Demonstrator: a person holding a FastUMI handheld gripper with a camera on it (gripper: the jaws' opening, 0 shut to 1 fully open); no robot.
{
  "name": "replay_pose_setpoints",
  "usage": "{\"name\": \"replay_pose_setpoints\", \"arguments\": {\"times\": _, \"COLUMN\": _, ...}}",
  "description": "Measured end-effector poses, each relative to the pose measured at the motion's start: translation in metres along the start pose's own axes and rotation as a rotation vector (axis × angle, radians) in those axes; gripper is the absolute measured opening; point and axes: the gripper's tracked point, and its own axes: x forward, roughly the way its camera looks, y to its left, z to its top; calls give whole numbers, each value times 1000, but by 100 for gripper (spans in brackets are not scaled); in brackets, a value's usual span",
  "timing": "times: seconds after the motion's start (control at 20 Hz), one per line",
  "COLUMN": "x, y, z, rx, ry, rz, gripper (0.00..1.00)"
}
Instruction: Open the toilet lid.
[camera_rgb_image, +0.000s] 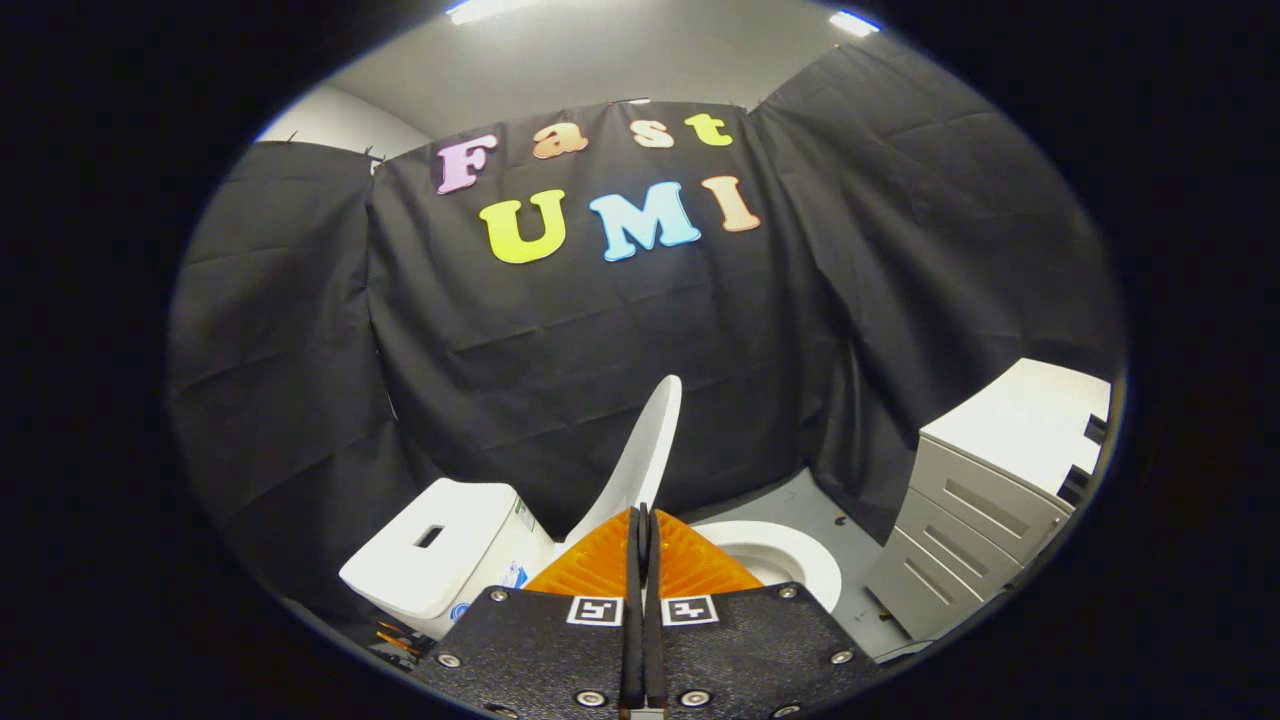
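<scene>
Both fingers (644, 535) pressed together, empty | toilet lid (640, 460) raised, just beyond the tips

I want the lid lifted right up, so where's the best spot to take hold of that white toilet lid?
Grip the white toilet lid by its thin free edge, coming edge-on from the bowl side. It stands raised and tilted, a slim slab that suits a pinch. The fingers look closed at its lower edge.

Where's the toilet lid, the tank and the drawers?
Lid (645, 455): gripper view, middle of the raised lid, its lower edge between the shut fingers.
Tank (440, 555): gripper view, its top.
Drawers (975, 520): gripper view, drawer front.
</scene>
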Motion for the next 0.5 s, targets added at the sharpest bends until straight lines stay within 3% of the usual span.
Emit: {"name": "replay_pose_setpoints", "arguments": {"times": 0.5, "x": 0, "y": 84, "z": 30, "rx": -174, "ry": -72, "rz": 1, "gripper": 0}}
